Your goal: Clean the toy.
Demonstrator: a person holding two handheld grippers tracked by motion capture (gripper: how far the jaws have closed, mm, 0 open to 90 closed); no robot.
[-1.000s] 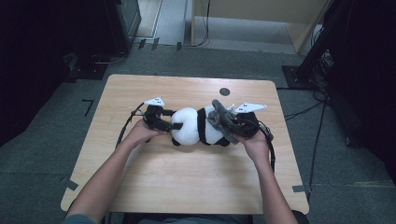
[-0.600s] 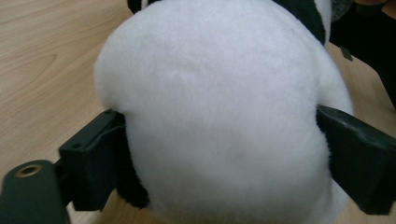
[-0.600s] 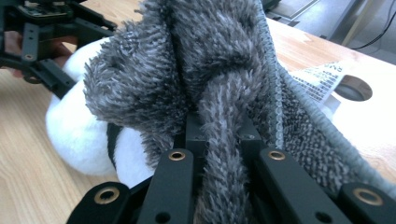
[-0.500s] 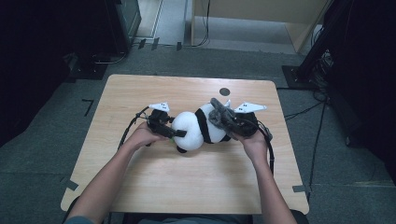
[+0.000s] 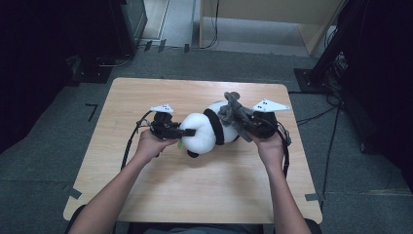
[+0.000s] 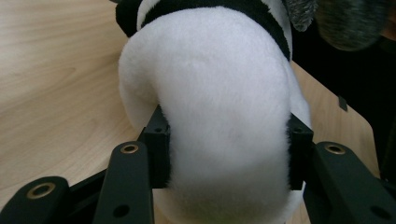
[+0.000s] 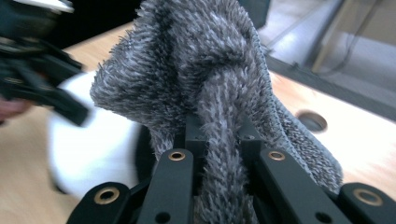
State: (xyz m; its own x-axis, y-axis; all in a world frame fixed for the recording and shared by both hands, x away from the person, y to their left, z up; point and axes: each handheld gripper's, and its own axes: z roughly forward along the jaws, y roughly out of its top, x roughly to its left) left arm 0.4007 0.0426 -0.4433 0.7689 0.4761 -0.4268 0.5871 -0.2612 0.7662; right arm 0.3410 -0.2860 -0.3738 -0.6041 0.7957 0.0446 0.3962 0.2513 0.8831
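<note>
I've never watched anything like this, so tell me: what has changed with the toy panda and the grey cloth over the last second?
The plush panda turned: its white end swung toward the person with the left gripper. The right gripper shifted slightly away from the person with the fuzzy grey cloth. Nothing was let go: the left stays clamped on the panda, the right on the cloth, over the wooden table.

A white plush panda (image 5: 204, 131) with black bands, a speckled grey cloth (image 5: 234, 113), black claws.
</note>
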